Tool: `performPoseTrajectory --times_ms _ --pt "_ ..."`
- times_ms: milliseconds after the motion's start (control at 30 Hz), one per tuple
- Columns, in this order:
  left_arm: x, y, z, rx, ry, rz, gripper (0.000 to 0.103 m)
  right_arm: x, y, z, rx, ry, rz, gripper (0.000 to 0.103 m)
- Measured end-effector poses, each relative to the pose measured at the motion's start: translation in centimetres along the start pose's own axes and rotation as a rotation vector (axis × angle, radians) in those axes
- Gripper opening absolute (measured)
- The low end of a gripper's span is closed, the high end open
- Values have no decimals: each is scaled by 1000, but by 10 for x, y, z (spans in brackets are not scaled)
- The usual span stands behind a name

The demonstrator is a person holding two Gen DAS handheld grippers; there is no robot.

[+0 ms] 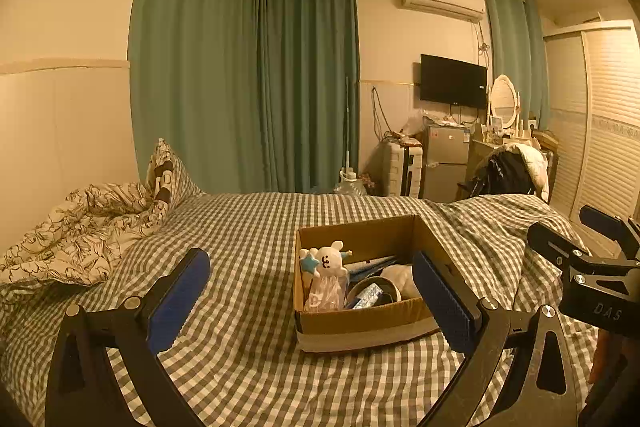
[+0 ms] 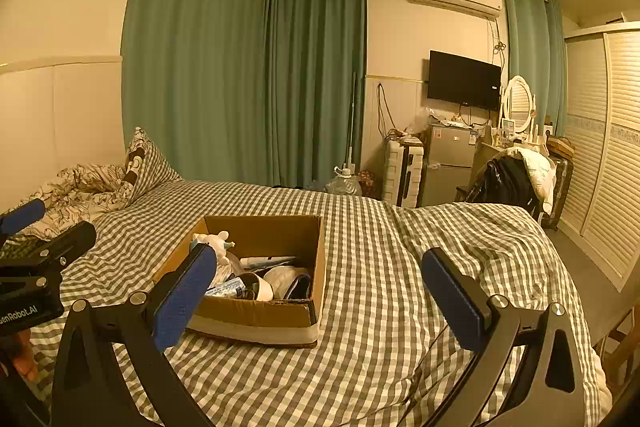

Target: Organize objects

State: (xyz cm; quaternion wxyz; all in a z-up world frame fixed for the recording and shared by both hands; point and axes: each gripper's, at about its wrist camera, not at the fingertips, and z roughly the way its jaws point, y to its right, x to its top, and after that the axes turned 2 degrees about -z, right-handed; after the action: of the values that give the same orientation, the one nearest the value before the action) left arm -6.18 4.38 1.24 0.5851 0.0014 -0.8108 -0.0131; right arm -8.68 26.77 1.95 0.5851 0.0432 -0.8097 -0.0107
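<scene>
Both tools hovering over the checked bedspread (image 1: 248, 227), nothing gripped. Left gripper (image 1: 310, 301) is holding its jaws spread wide; right gripper (image 2: 320, 297) likewise, wide and empty. Cardboard box (image 1: 360, 323) is sitting lower centre of the left view, lower centre-left of the right view, open top facing up, probably so items drop in easily. Inside it: a white plush toy (image 1: 330, 261) leaning against the left wall, a roll of tape (image 1: 374, 291), a pale bundle, other items unclear. Judging the sorting is largely done. Crumpled floral duvet (image 1: 76, 235) lying at left.
</scene>
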Motion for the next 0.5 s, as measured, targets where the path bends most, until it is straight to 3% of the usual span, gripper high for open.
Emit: performPoseTrajectory --times_ms 500 --pt "-1 -3 1 -1 -25 -15 103 2 0 -4 8 0 11 103"
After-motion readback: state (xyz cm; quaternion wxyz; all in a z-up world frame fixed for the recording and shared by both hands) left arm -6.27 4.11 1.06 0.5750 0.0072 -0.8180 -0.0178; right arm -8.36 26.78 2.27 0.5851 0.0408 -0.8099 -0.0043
